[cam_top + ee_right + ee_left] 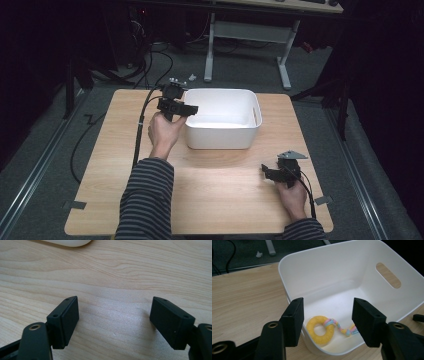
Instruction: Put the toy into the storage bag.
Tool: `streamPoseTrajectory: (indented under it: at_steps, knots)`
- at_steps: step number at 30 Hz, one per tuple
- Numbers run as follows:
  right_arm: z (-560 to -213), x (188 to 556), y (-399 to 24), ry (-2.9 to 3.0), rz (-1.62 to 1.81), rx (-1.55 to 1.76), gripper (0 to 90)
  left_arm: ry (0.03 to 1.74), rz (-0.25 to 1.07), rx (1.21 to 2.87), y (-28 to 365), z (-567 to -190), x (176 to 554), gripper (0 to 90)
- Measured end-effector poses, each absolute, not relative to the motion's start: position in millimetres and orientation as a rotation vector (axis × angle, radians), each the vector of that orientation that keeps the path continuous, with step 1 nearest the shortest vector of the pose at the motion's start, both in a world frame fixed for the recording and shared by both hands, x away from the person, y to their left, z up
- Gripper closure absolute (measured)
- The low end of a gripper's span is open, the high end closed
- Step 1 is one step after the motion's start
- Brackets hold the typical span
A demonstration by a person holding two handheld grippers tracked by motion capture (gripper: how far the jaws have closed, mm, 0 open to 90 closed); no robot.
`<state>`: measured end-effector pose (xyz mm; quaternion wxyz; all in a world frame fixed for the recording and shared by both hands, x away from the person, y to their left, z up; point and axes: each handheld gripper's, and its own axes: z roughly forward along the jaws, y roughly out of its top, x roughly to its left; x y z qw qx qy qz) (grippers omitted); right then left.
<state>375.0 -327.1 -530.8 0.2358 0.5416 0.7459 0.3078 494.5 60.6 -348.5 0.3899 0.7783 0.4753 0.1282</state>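
1. The left gripper (186, 108) hangs over the near-left rim of the rectangular white plastic tub (252, 131), jaws spread and holding nothing.
2. Beneath and between those jaws, on the tub floor, lies a yellow ring toy with a braided pastel rope tail (321, 329) (seen in the left gripper view).
3. The right gripper (113, 323), jaws parted and empty, faces bare light wooden tabletop (120, 272); the tub's edge lies well ahead.
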Motion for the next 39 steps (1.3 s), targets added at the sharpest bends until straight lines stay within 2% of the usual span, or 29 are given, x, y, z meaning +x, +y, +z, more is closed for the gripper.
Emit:
streamPoseTrajectory:
  at_steps: [8,21,39]
  knots:
    - [-530.8,375.0,-327.1,2.046,0.844,1.485,23.6,1.200,0.387,1.951,84.3,-339.6,479.5,40.3]
    - [-530.8,374.9,-327.1,2.045,0.844,1.487,23.6,1.234,0.390,1.860,125.1,-341.7,463.2,39.1]
    - [-530.8,374.9,-327.0,2.045,0.844,1.487,23.6,1.240,0.418,1.815,166.7,-343.8,435.2,38.8]
